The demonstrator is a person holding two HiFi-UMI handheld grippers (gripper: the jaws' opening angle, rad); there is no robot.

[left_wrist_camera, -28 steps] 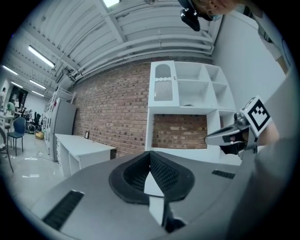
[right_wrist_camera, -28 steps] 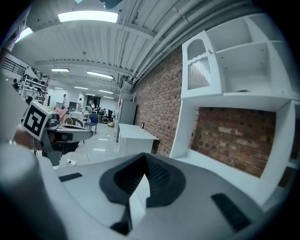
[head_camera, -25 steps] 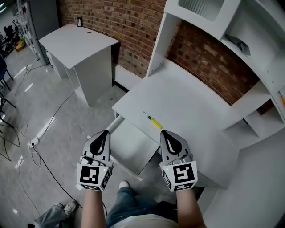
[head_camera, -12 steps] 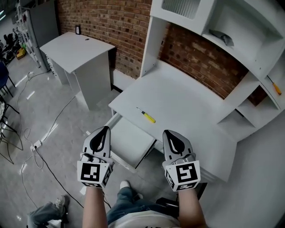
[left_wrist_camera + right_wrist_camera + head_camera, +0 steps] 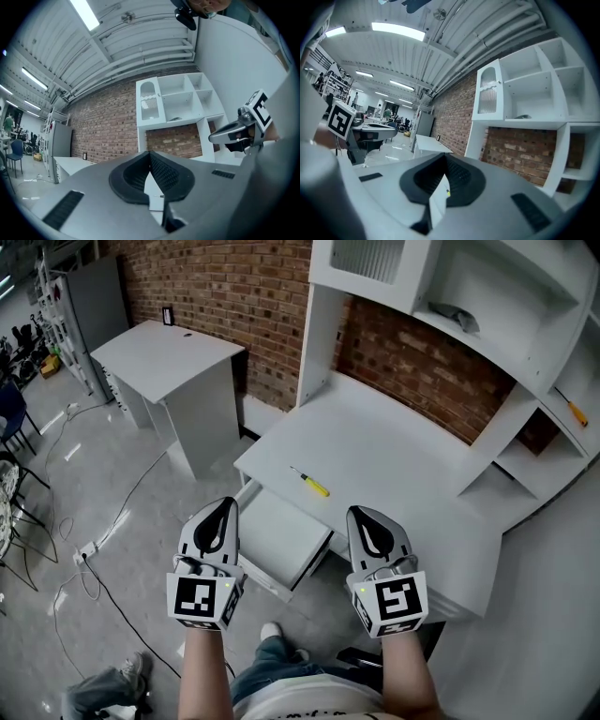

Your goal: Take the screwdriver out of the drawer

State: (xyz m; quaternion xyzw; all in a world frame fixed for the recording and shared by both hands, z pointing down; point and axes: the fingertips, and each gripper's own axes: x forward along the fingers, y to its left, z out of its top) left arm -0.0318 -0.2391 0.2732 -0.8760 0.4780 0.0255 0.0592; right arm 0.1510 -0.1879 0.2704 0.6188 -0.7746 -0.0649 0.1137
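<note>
Left gripper [image 5: 225, 506] and right gripper [image 5: 362, 515], both clenched and empty, have withdrawn; yellow-handled screwdriver [image 5: 310, 482] lies on the bench [image 5: 403, 460] at 12 o'clock from the open drawer [image 5: 281, 540]: task apparently complete.

A screwdriver [image 5: 310, 482] is shown laid on the white bench [image 5: 394, 451], just behind an open drawer [image 5: 278, 536].
The yellow-handled tool is seen flat and slanted near the bench's front edge. The left claw [image 5: 227, 504] and right claw [image 5: 360, 513] are held apart from it, jaws together, either side of the drawer.
</note>
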